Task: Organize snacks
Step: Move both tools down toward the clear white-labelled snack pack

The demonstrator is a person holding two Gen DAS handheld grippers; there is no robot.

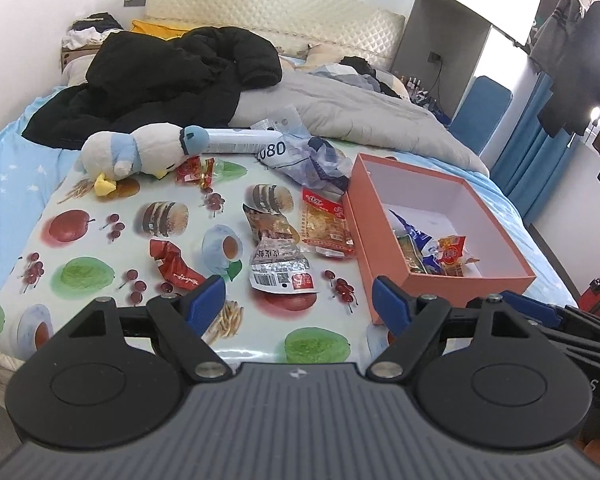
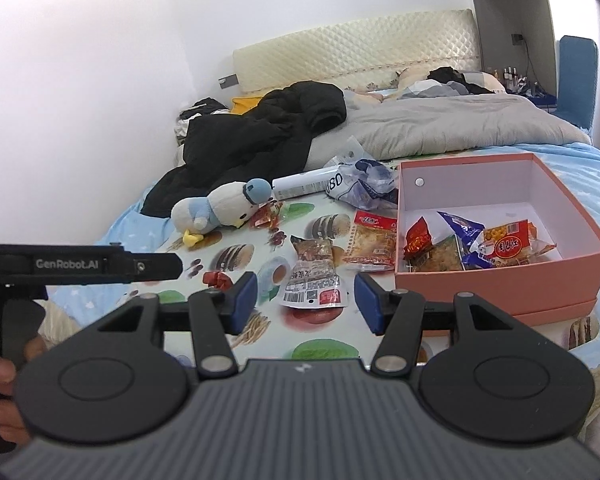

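Observation:
A salmon-pink box point(image 1: 388, 236) point(image 2: 496, 282) stands at the right of a fruit-print mat and holds several snack packets point(image 2: 480, 246). Loose on the mat lie a brown and silver barcode packet point(image 1: 278, 256) point(image 2: 314, 276), a yellow packet with a red top point(image 1: 326, 224) point(image 2: 374, 242), a red wrapper point(image 1: 176, 266) point(image 2: 216, 279) and a small red packet point(image 1: 194, 172) by the plush. My left gripper point(image 1: 298, 304) is open and empty, held just short of the barcode packet. My right gripper point(image 2: 306, 300) is open and empty over the same packet.
A white and blue plush duck point(image 1: 140, 152) point(image 2: 220, 210), a white tube point(image 1: 240, 140) and a crumpled plastic bag point(image 1: 308, 156) lie at the mat's far edge. A black jacket point(image 1: 160, 80) and a grey duvet point(image 1: 360, 112) cover the bed behind.

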